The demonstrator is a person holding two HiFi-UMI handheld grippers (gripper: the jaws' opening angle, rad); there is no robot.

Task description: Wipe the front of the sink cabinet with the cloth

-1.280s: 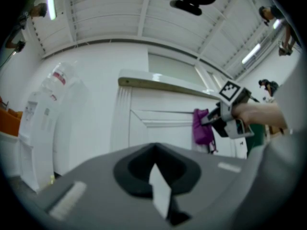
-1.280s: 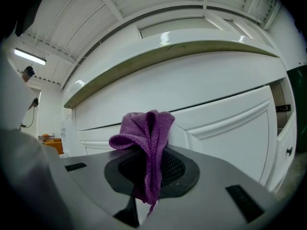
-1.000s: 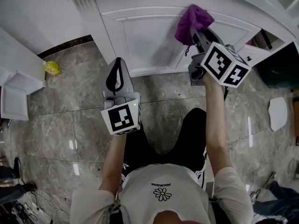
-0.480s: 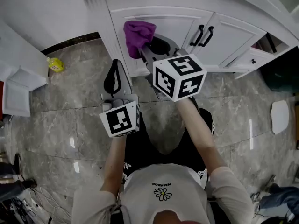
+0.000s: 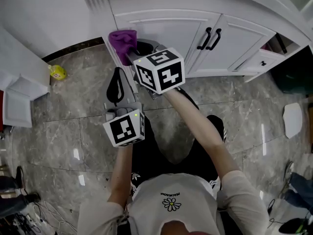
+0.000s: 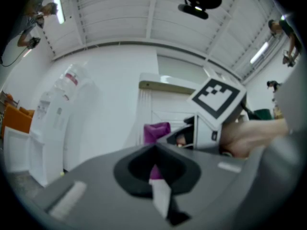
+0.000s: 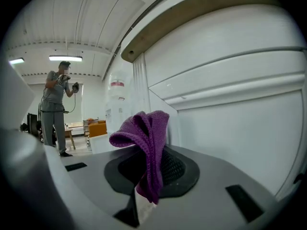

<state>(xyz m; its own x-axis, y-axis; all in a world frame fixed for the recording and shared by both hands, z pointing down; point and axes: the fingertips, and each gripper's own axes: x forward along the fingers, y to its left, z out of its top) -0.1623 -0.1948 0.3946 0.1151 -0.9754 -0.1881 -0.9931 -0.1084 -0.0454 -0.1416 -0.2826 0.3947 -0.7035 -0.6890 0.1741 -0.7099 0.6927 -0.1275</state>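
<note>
The purple cloth [image 5: 122, 40] is pressed against the lower left corner of the white sink cabinet [image 5: 166, 26]. My right gripper [image 5: 134, 50] is shut on the cloth, and its marker cube [image 5: 159, 71] sits just behind it. In the right gripper view the cloth [image 7: 145, 143] bunches up out of the shut jaws, with the cabinet door panel [image 7: 240, 128] close on the right. My left gripper [image 5: 119, 77] hangs lower, over the floor, shut with nothing in it. The left gripper view shows the cloth [image 6: 156, 131] and the cabinet [image 6: 158, 107] ahead of it.
Black door handles [image 5: 210, 38] sit mid-cabinet, and a drawer [image 5: 264, 60] stands ajar at the right. A yellow object [image 5: 55, 71] lies on the marble floor near a white unit [image 5: 17, 97]. A white disc [image 5: 292, 119] lies at the right. A person [image 7: 56, 107] stands far off.
My right gripper has swept the cloth leftward across the cabinet front, from the door's upper right to its lower left corner. The left gripper has hardly moved.
</note>
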